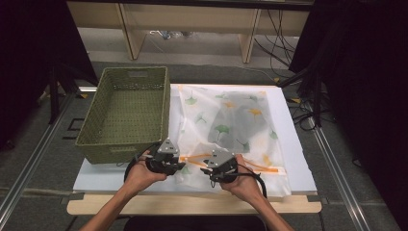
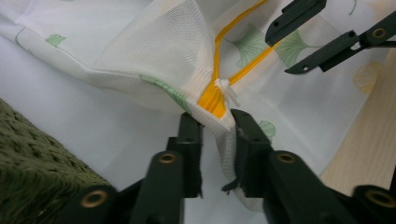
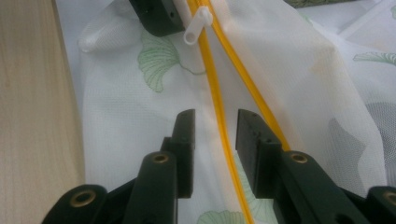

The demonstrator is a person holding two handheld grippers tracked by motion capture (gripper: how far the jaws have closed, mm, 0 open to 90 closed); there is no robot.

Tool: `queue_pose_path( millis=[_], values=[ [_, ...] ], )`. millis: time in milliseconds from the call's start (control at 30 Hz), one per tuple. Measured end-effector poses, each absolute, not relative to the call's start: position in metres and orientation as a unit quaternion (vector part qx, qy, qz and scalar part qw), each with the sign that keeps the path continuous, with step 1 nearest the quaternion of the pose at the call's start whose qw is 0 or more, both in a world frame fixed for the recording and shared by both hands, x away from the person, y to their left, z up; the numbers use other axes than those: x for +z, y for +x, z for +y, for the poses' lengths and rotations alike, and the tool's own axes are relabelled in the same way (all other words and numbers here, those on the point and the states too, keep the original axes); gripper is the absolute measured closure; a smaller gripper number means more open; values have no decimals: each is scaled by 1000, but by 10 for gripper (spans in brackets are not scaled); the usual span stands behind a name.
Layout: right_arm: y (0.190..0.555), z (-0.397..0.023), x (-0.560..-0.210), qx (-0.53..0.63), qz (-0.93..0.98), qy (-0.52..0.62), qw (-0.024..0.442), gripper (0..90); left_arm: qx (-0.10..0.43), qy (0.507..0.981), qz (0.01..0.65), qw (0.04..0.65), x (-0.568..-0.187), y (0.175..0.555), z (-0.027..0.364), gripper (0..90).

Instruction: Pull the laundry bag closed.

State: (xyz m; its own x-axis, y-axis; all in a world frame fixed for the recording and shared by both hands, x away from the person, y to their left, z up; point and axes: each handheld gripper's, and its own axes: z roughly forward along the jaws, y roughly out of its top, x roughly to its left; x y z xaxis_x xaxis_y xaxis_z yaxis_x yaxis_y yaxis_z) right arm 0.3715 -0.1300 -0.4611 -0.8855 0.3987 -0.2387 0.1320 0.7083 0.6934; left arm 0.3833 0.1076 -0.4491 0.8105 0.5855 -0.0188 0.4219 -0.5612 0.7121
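A white mesh bag [image 1: 231, 120] printed with green and yellow leaves lies flat on a white board [image 1: 293, 149]. Its orange zipper [image 2: 212, 100] is parted, and the white pull [image 2: 226, 91] sits at the closed end. My left gripper [image 2: 217, 121] is shut on the bag's fabric at that end, right below the pull, and tents the corner upward. My right gripper [image 3: 215, 119] hovers open over the bag with one orange zipper tape [image 3: 212, 84] running between its jaws. In the high view the left gripper [image 1: 182, 164] and right gripper [image 1: 206, 169] face each other near the bag's front edge.
A green woven basket [image 1: 134, 72] stands at the left of the board, close beside my left gripper. The wooden table edge [image 1: 192, 204] runs along the front. Beyond the board are table legs and cables on the floor.
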Motion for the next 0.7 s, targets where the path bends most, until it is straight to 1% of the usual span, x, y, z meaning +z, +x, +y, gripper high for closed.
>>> queue_pose_path(
  millis=[133,267,333,367,400,467,567,700],
  values=[
    [371,-124,-461,356,903,142,193,692,105,878,280,373,-447,382,105,816],
    [370,-117,-461,359,900,136,206,674,107,882,270,372,-444,378,99,827],
    [370,-115,-461,363,895,134,221,662,108,882,268,373,-444,377,97,830],
    [370,-114,-461,364,895,135,218,660,110,882,267,374,-443,378,96,830],
    [370,-113,-461,362,896,133,219,659,113,885,251,375,-443,380,95,831],
    [369,-110,-462,361,897,128,220,659,106,886,251,374,-443,379,93,831],
    [369,-107,-465,356,898,125,226,664,99,882,272,371,-443,375,89,831],
    [370,-106,-465,363,894,122,232,690,99,885,265,369,-443,375,89,833]
  ],
)
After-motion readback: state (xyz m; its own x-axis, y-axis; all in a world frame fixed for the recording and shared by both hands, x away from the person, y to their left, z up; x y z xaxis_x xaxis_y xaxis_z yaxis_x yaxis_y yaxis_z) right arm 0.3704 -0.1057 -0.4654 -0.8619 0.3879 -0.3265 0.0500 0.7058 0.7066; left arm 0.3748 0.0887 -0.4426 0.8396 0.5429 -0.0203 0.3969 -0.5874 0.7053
